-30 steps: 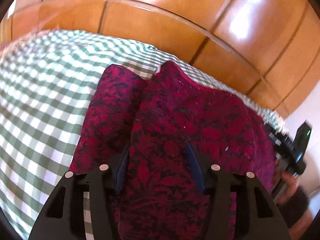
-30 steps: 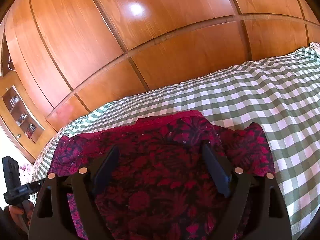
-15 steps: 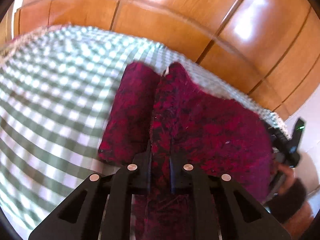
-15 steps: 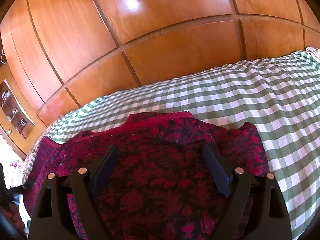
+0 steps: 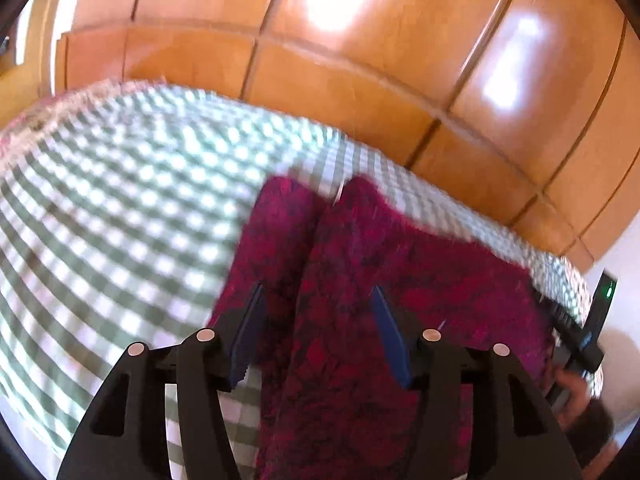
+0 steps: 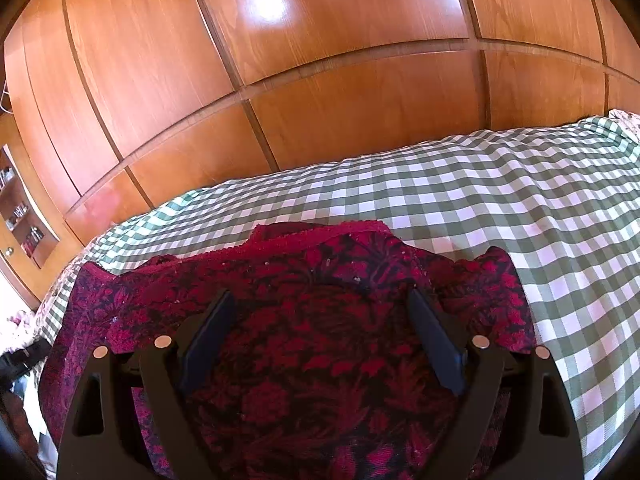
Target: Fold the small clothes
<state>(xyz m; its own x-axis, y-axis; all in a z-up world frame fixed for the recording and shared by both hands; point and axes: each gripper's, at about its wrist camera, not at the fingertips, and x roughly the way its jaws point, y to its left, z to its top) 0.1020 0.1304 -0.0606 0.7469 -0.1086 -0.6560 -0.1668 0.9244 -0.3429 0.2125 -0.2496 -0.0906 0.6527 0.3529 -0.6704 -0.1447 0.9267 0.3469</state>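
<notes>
Could snag a loose ridge of the red patterned garment (image 5: 384, 320) if the left claw (image 5: 316, 320) drops straight back down; cloth bunches between its pads, and a blind pinch would probably catch one layer only and drag the fold askew. Jaws there have just been opening, now half spread, pads clear of the fabric, nothing held. Blurred view, so exact edge of the fold cannot be told. Could also crumple the middle if the right claw (image 6: 320, 332) closes where it hangs: spread wide, empty, directly over the garment's centre rather than an edge. Garment lies flat on the green checked bed (image 6: 500, 208), under and just beyond both claws, its sleeve (image 5: 276, 236) to the left of the left claw, neckline (image 6: 320, 232) at the far side toward the wooden wardrobe (image 6: 320, 80).
</notes>
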